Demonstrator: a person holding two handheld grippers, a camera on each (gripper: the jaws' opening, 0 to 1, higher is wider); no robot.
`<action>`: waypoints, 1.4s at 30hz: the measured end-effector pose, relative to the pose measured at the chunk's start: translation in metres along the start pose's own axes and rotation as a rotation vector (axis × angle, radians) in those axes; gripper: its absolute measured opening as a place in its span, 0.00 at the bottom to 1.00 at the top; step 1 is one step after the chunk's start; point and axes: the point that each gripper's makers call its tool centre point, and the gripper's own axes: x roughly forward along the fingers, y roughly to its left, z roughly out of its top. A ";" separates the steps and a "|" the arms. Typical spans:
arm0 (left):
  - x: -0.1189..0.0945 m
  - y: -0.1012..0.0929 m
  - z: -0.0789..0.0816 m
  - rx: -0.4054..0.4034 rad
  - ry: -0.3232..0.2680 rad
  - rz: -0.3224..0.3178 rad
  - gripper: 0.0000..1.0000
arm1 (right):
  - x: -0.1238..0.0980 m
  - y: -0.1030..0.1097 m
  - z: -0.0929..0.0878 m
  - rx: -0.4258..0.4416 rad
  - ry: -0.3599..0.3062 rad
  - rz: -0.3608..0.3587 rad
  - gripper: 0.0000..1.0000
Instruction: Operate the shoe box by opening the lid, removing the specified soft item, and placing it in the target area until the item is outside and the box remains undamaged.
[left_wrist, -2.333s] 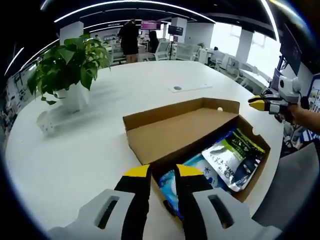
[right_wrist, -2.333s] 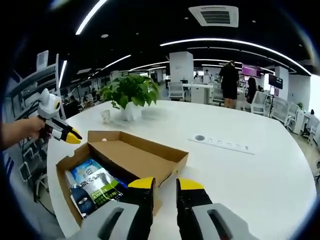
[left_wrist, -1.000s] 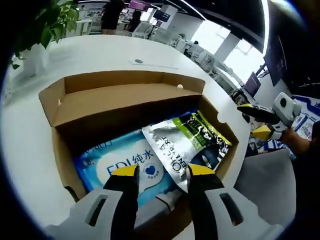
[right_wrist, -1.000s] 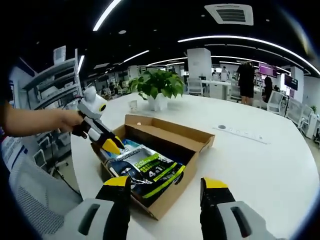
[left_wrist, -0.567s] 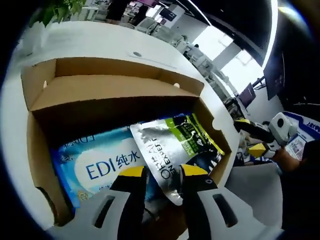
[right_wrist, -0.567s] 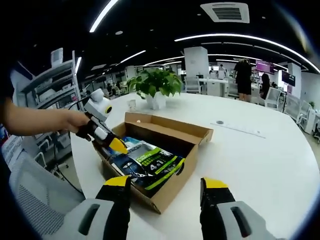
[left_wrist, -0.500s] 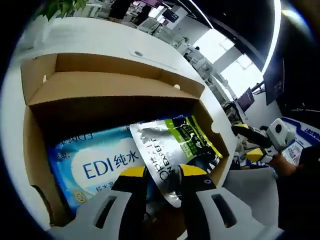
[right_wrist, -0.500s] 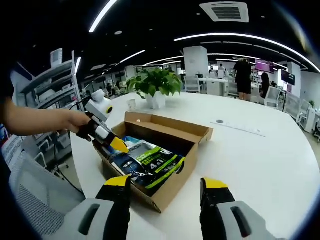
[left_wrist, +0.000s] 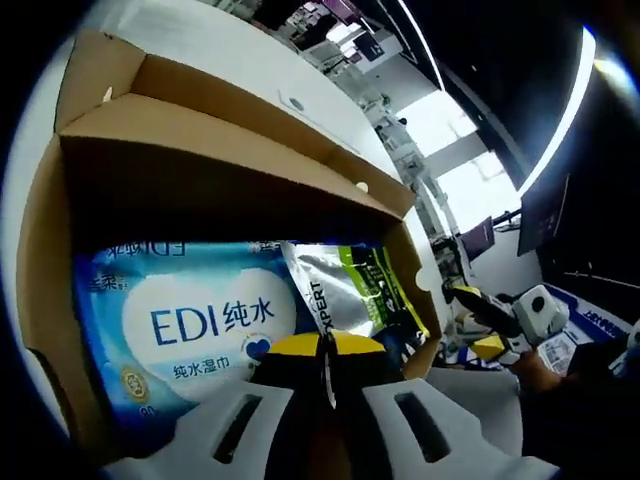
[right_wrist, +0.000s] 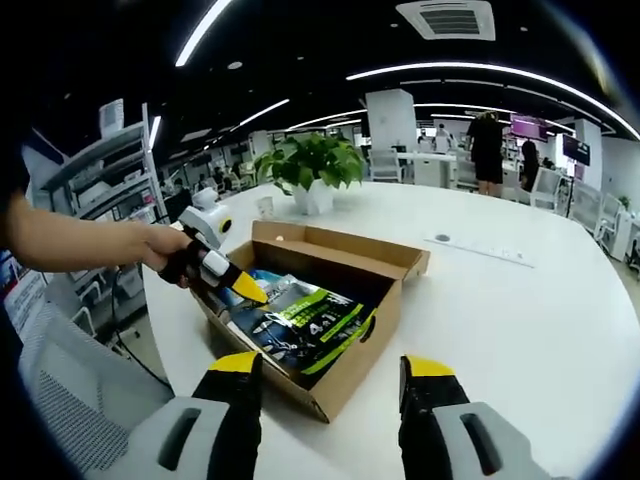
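While the shoe box (right_wrist: 345, 300) lies open, left tool (left_wrist: 322, 345) clamped on silver pouch (left_wrist: 345, 290), blue wipes pack (left_wrist: 190, 320) beside, right tool (right_wrist: 330, 368) apart.

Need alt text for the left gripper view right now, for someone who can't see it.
The left gripper, jaws shut, sits at the near edge of a silver-green pouch inside the open cardboard shoe box, beside a blue EDI wipes pack.

Left gripper view close inside the shoe box (left_wrist: 60, 200), right gripper view farther back, both sharing the box (right_wrist: 345, 265)

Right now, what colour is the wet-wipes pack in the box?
Light blue with a white heart panel: the wet-wipes pack shows best in the left gripper view.
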 end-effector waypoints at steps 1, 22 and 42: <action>0.000 0.000 0.000 0.004 0.000 0.001 0.00 | 0.001 0.000 0.000 0.000 0.002 0.001 0.53; -0.026 0.005 0.005 0.054 -0.024 0.040 0.00 | 0.025 0.026 0.010 0.029 0.029 0.092 0.41; -0.050 0.021 0.013 0.099 -0.065 0.118 0.00 | 0.074 0.046 0.004 0.028 0.170 0.191 0.39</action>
